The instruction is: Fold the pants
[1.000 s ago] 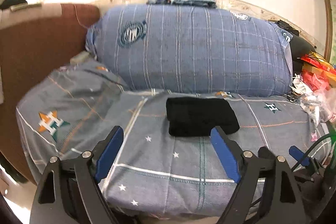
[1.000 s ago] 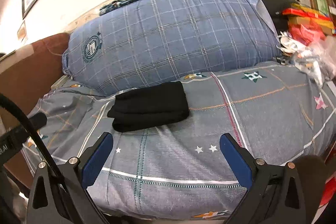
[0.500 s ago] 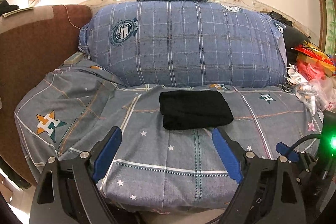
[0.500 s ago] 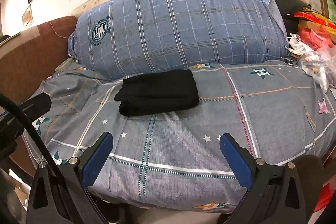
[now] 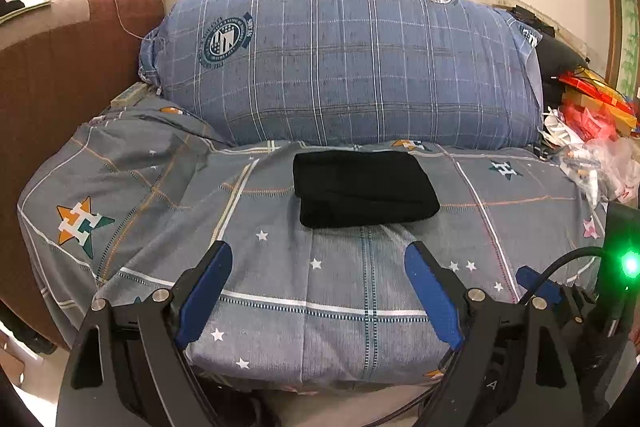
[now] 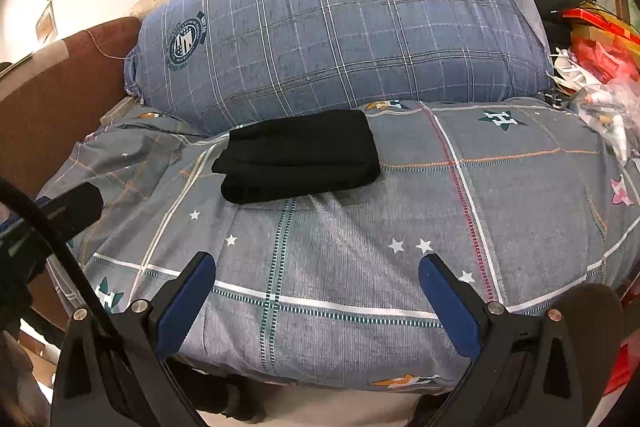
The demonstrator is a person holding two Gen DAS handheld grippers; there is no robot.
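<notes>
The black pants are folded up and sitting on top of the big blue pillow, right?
Not quite. The black pants are folded up, but they sit on the grey star bedsheet, in front of the big blue pillow, not on it. Both wrist views show this.

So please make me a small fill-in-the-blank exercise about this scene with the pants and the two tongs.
1. The black pants lie on the bed in a ____ bundle.
2. Both the left tongs and the right tongs are ____, holding nothing.
3. Behind the pants stands a big ____ plaid pillow.
4. The bed sheet is printed with small white ____.

Missing words: folded; open; blue; stars
</notes>
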